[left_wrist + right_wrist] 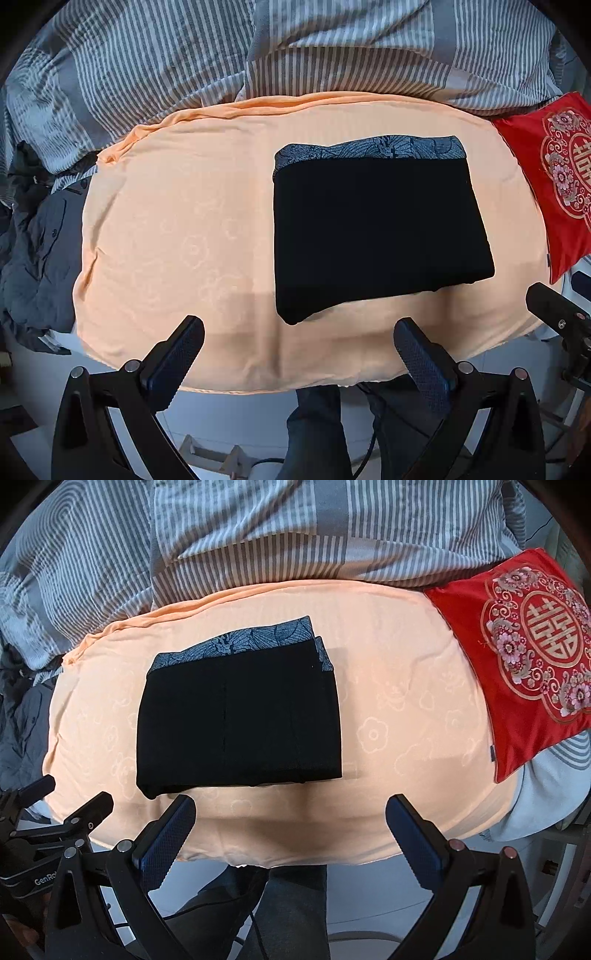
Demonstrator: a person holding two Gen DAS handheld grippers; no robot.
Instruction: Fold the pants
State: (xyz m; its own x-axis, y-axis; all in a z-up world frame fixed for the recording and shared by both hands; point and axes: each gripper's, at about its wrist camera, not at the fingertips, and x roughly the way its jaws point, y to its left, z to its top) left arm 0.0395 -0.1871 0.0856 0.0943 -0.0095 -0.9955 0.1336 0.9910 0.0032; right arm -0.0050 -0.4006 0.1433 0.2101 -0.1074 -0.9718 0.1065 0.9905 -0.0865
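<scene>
Both grippers, left gripper (299,332) and right gripper (290,810), hover spread wide and empty, pants (373,225) beyond fingertips already a compact folded rectangle on peach cover (177,221); task looks done.

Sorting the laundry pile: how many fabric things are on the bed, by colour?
Black: 1, folded pants
Orange: 1, sheet
Red: 1, cushion
Grey striped: 1, duvet
Dark grey: 1, jacket
Total: 5
</scene>
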